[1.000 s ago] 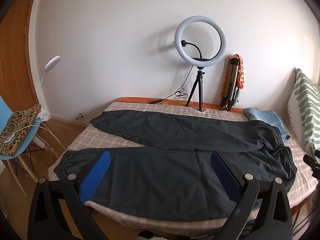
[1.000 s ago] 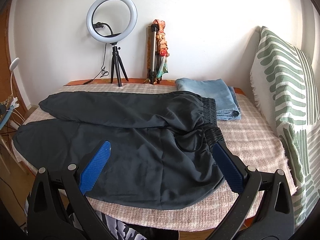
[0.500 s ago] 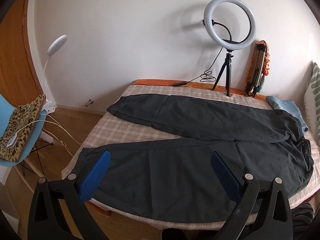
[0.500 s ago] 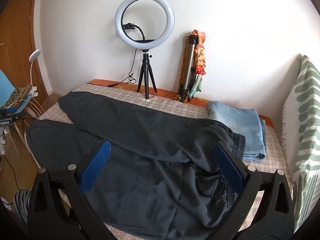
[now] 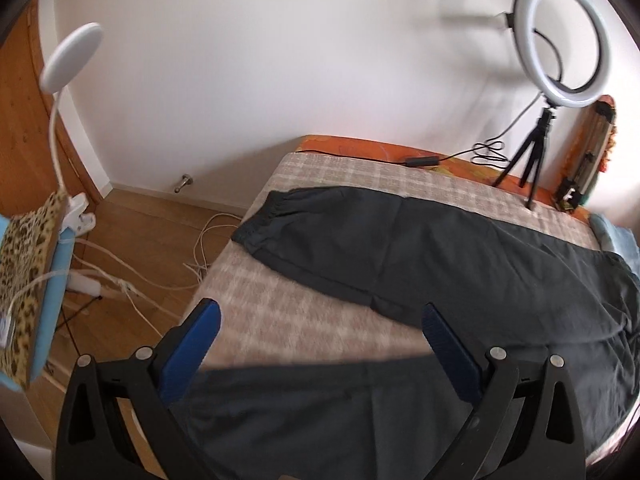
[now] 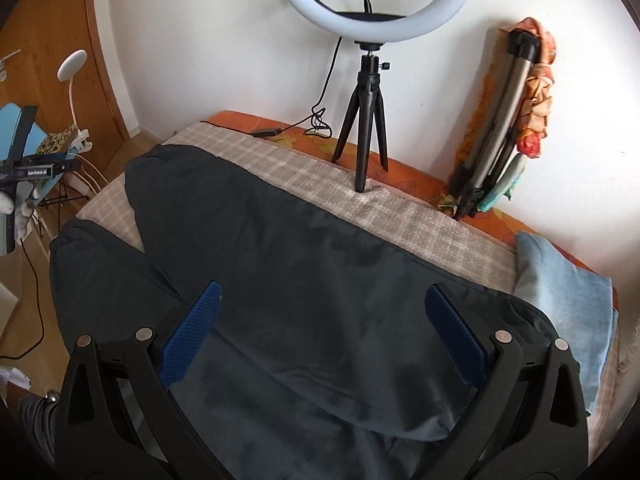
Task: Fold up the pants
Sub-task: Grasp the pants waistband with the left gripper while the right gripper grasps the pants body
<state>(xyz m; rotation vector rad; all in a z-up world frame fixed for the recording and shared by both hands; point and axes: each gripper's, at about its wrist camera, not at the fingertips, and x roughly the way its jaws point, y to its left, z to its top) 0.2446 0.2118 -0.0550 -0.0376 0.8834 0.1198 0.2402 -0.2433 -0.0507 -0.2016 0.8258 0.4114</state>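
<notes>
Evidently approach stage: dark pants [image 5: 460, 256] are lying spread on the plaid-covered bed [image 5: 320, 176], legs splayed toward its left edge, waistband beside folded jeans [image 6: 568, 304] at the right. Left gripper [image 5: 320, 344] is hovering wide open, empty, near the front leg; right gripper [image 6: 320, 332] likewise over the seat. Next: gripping one leg's cuff and waist, laying it onto the other.
</notes>
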